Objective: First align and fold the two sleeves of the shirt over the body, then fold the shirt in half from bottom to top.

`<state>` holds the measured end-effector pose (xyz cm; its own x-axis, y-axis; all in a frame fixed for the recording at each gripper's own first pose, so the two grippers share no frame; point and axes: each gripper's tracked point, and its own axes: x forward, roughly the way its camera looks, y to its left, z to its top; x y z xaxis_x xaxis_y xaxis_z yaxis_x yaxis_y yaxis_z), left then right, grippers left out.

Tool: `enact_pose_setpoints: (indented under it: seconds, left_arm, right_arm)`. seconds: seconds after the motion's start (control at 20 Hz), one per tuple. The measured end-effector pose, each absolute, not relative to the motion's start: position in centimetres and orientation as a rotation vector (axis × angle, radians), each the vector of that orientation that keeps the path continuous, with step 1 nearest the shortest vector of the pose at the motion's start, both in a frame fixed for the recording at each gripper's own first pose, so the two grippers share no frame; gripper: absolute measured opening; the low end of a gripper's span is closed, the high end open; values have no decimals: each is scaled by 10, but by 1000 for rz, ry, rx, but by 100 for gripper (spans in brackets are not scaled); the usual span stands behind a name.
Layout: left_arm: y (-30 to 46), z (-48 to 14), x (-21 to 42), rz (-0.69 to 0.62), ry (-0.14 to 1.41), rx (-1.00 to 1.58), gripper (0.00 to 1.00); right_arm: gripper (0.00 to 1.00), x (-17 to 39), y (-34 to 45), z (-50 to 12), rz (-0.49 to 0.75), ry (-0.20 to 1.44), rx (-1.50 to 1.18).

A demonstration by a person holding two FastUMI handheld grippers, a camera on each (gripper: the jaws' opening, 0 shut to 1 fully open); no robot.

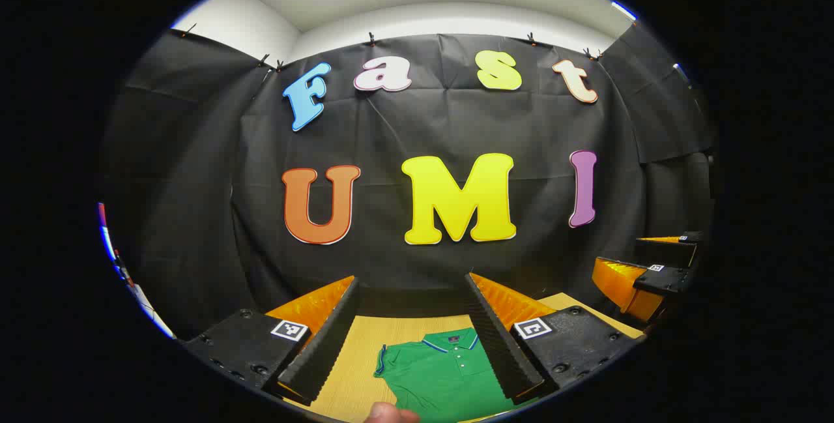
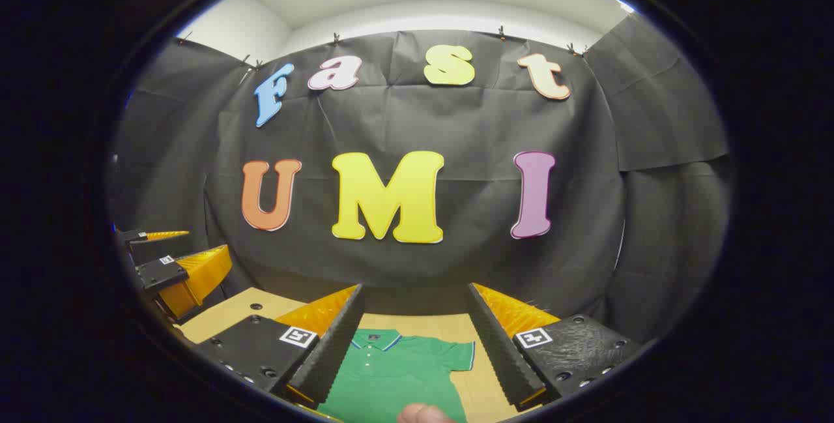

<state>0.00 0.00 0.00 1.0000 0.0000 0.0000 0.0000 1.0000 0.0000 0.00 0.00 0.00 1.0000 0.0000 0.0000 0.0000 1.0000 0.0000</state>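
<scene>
Left gripper view looks down on a green shirt (image 1: 443,374) lying flat on the bench (image 1: 352,371), sleeves spread, both sets of tongs raised with jaws apart, holding nothing. Sleeve folding appears not yet begun; next, the left tongs (image 1: 414,338) and right tongs (image 2: 417,345) likely must descend onto a sleeve (image 2: 456,354).

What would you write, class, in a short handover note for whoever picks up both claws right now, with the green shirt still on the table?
Left claw: open, holding nothing, raised above the table.
Right claw: open, holding nothing, raised alongside it.
Green short-sleeved polo shirt with blue-trimmed collar: lies flat on the light wooden table, collar toward the booth wall, sleeves spread out.
Done: nothing folded yet.
Left: fold both sleeves over the body, then fold the shirt in half from bottom to top.
</scene>
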Motion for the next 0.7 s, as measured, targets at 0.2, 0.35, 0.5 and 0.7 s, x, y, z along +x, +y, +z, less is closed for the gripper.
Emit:
enact_pose_setpoints:
  seconds: [0.2, 0.35, 0.5, 0.7]
  left_arm:
    - [0, -4, 3, 2, 6, -5, 99]
    - [1, -6, 5, 2, 12, -7, 99]
    - [3, -7, 6, 3, 13, -4, 99]
    - [2, -8, 9, 0, 16, -3, 99]
  right_arm:
    - [96, 6, -4, -6, -27, 18, -5]
    - [96, 9, -9, -7, -35, 24, 2]
    - [94, 11, -10, -9, -38, 30, 3]
    - [94, 13, -8, -11, -32, 37, 3]
